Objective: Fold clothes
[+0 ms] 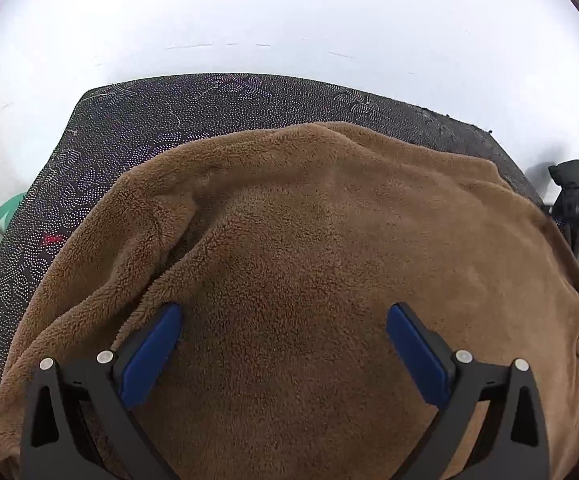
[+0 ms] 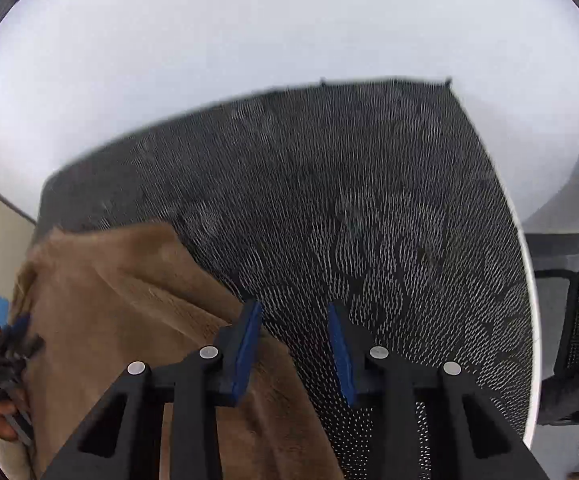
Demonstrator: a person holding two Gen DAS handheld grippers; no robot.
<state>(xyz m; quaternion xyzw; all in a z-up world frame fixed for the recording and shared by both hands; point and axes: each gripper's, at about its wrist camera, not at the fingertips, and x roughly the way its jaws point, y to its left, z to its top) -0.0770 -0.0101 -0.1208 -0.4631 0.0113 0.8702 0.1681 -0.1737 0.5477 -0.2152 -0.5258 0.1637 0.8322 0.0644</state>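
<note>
Clearly our brown fleece garment point(image 1: 309, 240) is soft, thick and floppy (light enough); we'd pinch an edge. Both grippers, left gripper point(image 1: 283, 320) and right gripper point(image 2: 294, 316), have jaws apart, empty.

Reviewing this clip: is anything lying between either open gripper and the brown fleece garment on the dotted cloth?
Nothing visible. The left gripper is open directly over the brown fleece garment, with only fleece between its fingers. The right gripper is open at the garment's right edge, over bare dotted cloth. No other object lies on the fleece.

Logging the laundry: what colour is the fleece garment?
Plain brown fleece garment, no pattern; the left wrist view shows it best.
</note>
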